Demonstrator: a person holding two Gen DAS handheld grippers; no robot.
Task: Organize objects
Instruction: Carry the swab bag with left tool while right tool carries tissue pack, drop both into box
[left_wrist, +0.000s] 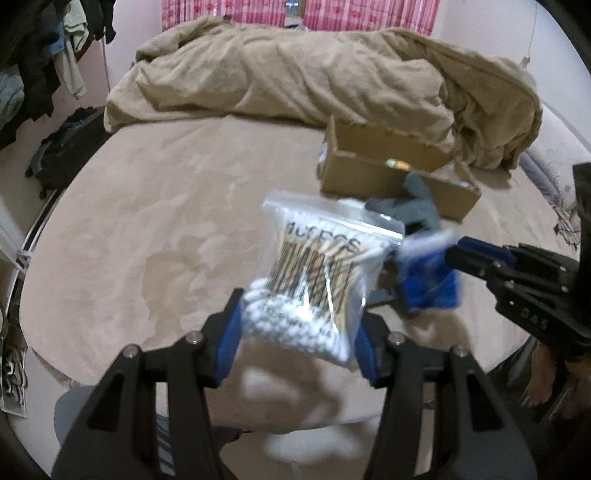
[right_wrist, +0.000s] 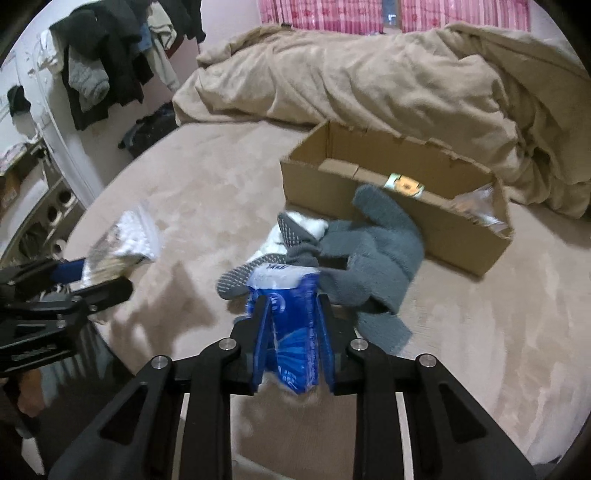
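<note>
My left hand-held gripper (left_wrist: 299, 332) is clamped on a clear zip bag of cotton swabs (left_wrist: 317, 273), its blue pads pressing the bag's lower sides and holding it up above the bed (left_wrist: 147, 229). My right hand-held gripper (right_wrist: 291, 332) is closed on a blue and white packet (right_wrist: 291, 325), which stands upright between its fingers, also lifted off the bed. In the left wrist view that packet hangs just to the right of the swab bag. Beyond the packet, grey socks (right_wrist: 369, 251) with dotted soles lie in a heap on the bed, with something white under them. The heap touches the front wall of an open cardboard box (right_wrist: 461, 229), which holds a few small items I cannot make out. Behind the box lies a rumpled tan blanket (right_wrist: 369, 81).
</note>
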